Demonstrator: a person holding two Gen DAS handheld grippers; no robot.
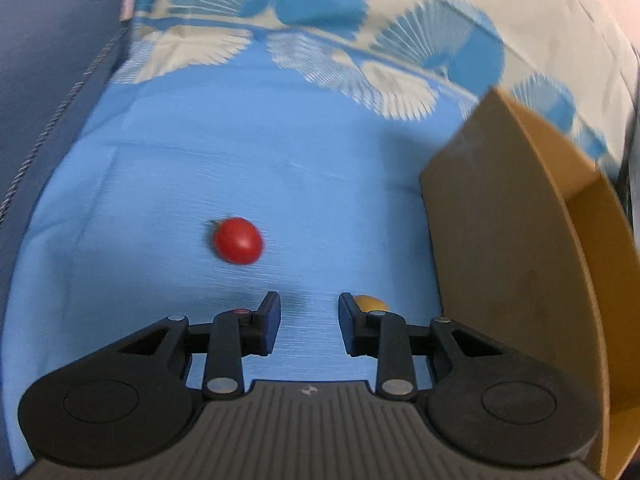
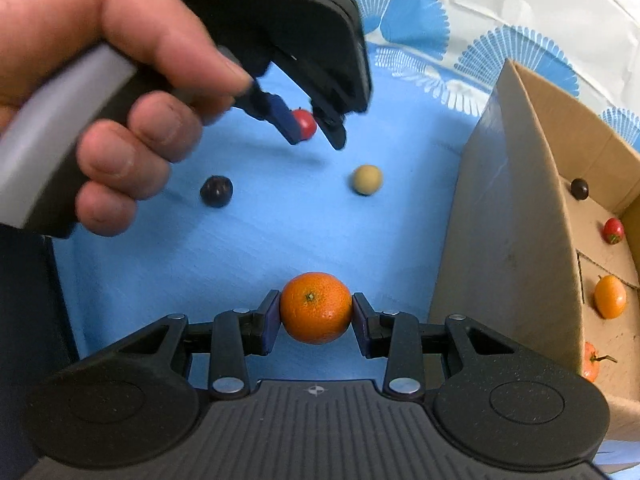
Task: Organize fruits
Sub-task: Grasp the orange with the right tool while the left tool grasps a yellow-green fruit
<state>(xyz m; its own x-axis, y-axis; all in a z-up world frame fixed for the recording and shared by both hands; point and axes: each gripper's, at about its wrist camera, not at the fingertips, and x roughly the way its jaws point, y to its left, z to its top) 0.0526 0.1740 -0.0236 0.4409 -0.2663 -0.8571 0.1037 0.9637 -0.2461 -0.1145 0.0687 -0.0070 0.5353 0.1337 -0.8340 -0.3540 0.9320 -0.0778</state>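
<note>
Held fruit: round orange mandarin [image 2: 316,307], stem side up, clamped between both pads of the right claw [image 2: 316,312], above the light blue foam mat [image 2: 280,232], near centre.
Right claw: closed on the mandarin; pads press its left and right sides.
Left claw [image 1: 309,322]: jaws apart, nothing between them; seen from the right wrist it hangs at far centre, gripped by a person's hand [image 2: 100,92].
Loose fruit, count: three on the mat. One small red cherry tomato [image 1: 238,241], just beyond the left claw; one pale yellow round fruit [image 2: 367,179], right of it; one dark purple round fruit [image 2: 216,191], left.
Box: open brown cardboard box [image 2: 500,216] at right, side wall standing tall.
Box contents, count: five visible, one dark, one red, three orange; the nearest is partly cut off.
Step in hand (judgement): carry mandarin to box.
Method note: lift clear of the box wall before crossing right; keep pad pressure even; release low over bare cardboard, away from fruit already inside.
</note>
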